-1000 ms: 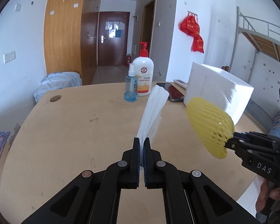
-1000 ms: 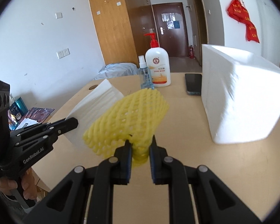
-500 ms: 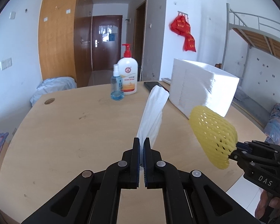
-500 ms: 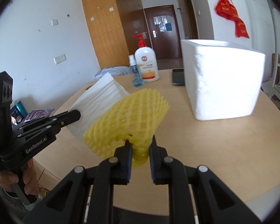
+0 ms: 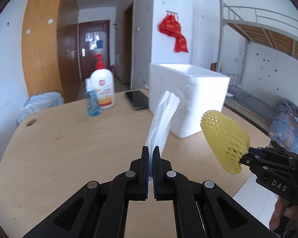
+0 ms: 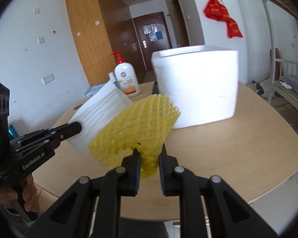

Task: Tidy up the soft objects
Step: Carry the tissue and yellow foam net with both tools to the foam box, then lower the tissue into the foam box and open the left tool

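Observation:
My left gripper (image 5: 151,151) is shut on a white foam sheet (image 5: 162,117), seen edge-on and held above the table; it shows flat in the right wrist view (image 6: 97,117). My right gripper (image 6: 148,154) is shut on a yellow foam net sleeve (image 6: 137,129), also seen at the right of the left wrist view (image 5: 224,138). A white foam box (image 6: 196,87) stands open-topped on the wooden table (image 5: 69,138), just beyond both held items; it also shows in the left wrist view (image 5: 188,91).
A pump bottle (image 5: 103,87), a small blue spray bottle (image 5: 91,103) and a black phone (image 5: 138,99) stand on the table's far side left of the box. A bunk bed (image 5: 268,39) is at the right. The table's rounded edge (image 6: 278,184) is near.
Both grippers have pulled back and risen with their items still held. The foam box and the bottles now sit farther off and lower in view.

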`<state>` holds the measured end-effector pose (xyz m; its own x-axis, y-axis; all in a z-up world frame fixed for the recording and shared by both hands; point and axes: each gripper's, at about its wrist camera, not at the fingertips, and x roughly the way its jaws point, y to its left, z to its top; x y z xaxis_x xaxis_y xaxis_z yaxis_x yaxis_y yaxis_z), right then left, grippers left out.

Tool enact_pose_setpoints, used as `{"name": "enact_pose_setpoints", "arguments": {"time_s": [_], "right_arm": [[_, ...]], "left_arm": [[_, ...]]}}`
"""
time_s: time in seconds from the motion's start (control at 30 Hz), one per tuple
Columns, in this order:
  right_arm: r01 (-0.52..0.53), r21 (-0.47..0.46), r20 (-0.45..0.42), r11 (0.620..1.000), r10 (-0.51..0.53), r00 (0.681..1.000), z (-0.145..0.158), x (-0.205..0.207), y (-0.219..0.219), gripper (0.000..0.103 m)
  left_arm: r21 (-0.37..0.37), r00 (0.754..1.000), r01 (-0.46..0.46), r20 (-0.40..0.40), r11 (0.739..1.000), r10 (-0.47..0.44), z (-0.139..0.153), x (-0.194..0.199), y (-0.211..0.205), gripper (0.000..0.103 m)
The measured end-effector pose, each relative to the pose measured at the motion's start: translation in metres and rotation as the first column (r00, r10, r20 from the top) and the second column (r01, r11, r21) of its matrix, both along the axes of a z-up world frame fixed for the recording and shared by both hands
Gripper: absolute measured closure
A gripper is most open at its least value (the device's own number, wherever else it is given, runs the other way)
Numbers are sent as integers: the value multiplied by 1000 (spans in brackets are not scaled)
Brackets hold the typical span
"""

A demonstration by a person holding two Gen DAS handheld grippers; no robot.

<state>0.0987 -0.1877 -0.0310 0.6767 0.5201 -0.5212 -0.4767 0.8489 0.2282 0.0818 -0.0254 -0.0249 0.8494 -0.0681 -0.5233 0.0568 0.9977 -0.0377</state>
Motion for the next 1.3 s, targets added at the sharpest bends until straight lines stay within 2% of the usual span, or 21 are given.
{"name": "enact_pose_setpoints", "arguments": {"time_s": [0.53,0.93,1.3], "right_arm": [[83,32,38,996,-84,996,16,7,-33,83],[97,48,83,994,-101,991,42,16,-36,83],[110,60,158,992,-118,980,79,22,-35,83]], "left_arm": [[0,995,93,32,996,-93,15,21,-35,100],[-6,990,108,88,994,-107,52,32,-35,100],[-8,981,116,157,993,-113,89,37,-27,100]]}}
